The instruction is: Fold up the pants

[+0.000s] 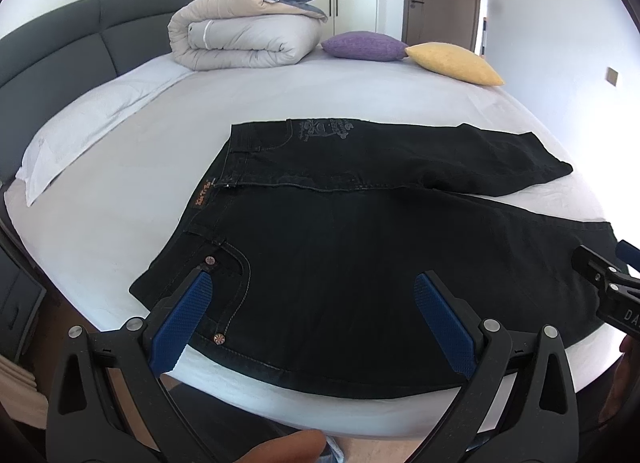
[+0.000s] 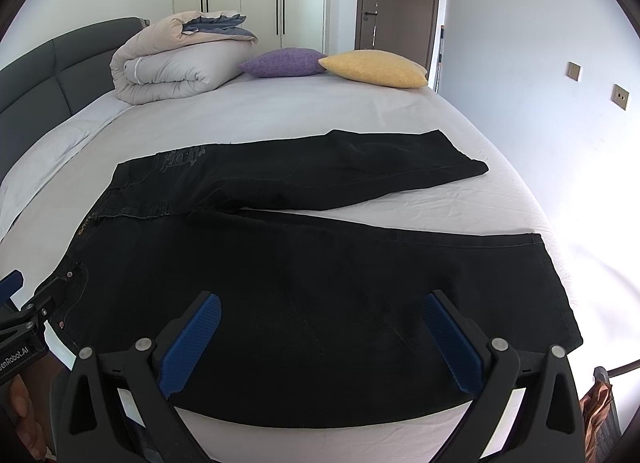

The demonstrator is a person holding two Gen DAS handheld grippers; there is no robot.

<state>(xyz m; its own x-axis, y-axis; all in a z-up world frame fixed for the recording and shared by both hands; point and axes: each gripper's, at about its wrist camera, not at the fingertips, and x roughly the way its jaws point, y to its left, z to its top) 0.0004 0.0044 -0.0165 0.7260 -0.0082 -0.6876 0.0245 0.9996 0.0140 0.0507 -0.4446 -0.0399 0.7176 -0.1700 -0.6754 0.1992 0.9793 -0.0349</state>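
Black pants (image 1: pixel 360 255) lie spread flat on a white bed (image 1: pixel 160 167), with the left gripper (image 1: pixel 312 283) and right gripper (image 2: pixel 322 303) both held apart above them.

Matt black denim pants (image 1: pixel 360 255) with copper rivets lie on a smooth white cloth bedsheet (image 1: pixel 240 103).

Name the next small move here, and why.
Probably lower both open tongs onto the near leg's edge: the left tongs near the waist pocket, the right tongs toward the hem. The pants lie spread flat and unfolded, legs apart, nothing gripped yet.
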